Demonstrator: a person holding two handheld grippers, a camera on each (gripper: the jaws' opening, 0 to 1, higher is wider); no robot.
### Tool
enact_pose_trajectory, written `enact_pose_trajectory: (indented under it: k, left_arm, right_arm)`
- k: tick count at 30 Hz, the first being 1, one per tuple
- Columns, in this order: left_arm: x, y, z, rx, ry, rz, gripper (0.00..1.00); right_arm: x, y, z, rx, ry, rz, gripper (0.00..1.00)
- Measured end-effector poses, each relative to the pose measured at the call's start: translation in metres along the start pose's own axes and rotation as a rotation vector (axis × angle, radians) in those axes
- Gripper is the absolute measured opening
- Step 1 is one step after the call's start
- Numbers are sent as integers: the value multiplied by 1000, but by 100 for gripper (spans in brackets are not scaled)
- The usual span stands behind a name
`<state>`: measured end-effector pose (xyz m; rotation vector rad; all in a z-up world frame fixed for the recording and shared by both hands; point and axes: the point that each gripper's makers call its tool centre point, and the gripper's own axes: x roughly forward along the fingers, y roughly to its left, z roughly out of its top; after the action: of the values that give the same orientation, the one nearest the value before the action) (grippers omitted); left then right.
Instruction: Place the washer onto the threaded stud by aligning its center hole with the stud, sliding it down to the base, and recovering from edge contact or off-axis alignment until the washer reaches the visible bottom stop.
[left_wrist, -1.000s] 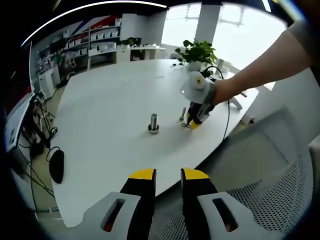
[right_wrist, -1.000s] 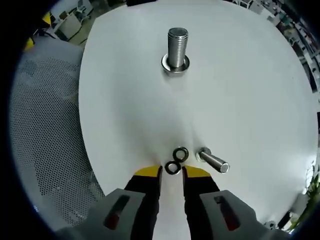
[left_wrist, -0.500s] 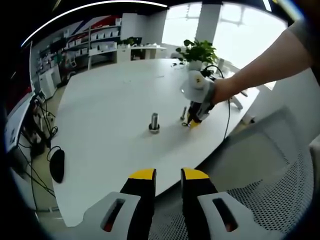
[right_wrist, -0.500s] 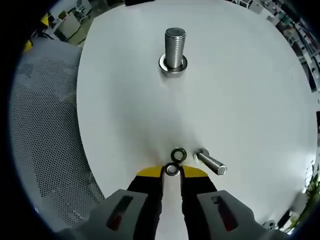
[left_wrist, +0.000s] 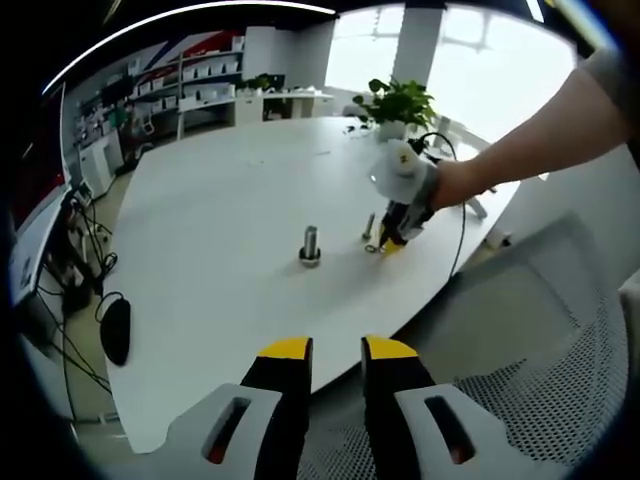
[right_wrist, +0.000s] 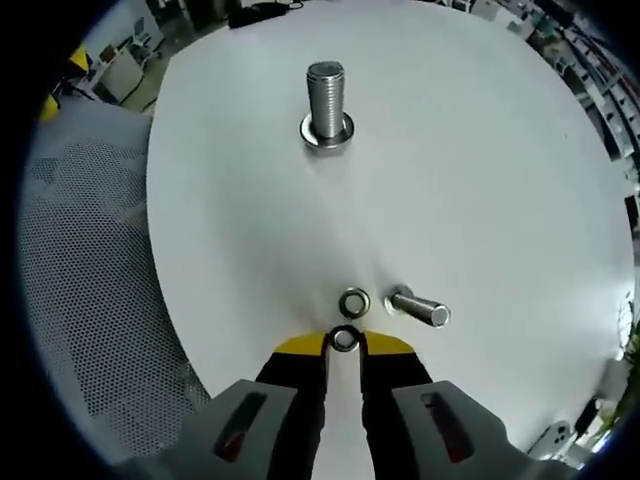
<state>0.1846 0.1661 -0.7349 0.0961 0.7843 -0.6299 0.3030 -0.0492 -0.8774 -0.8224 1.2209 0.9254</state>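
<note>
On the white worktop (right_wrist: 500, 180), the right gripper (right_wrist: 344, 343) pinched a washer (right_wrist: 344, 339) between its jaws, seemingly lifted, needing carrying over the upright stud (right_wrist: 325, 100); the left gripper (left_wrist: 326, 349) hung apart, jaws slightly parted, holding nothing.

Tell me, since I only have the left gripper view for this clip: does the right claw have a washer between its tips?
Observer: Yes. A dark washer sits between the right claw tips.
Operator: Any other washer nearby?
Observer: One more washer lies flat on the table, just beyond the tips.
Operator: What is beside it?
Observer: A small bolt lying on its side.
Operator: And the stud?
Observer: The threaded stud stands upright farther ahead, apart from the claw.
</note>
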Motion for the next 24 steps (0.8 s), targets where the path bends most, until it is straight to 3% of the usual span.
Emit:
enact_pose_trajectory:
  k: [9, 24]
  left_arm:
    - [0, 0, 0, 1, -3, 2, 17]
    - [0, -2, 1, 1, -10, -9, 18]
  right_arm:
    - [-12, -11, -14, 67, -31, -18, 14]
    - [-43, -26, 7, 55, -106, -62, 14]
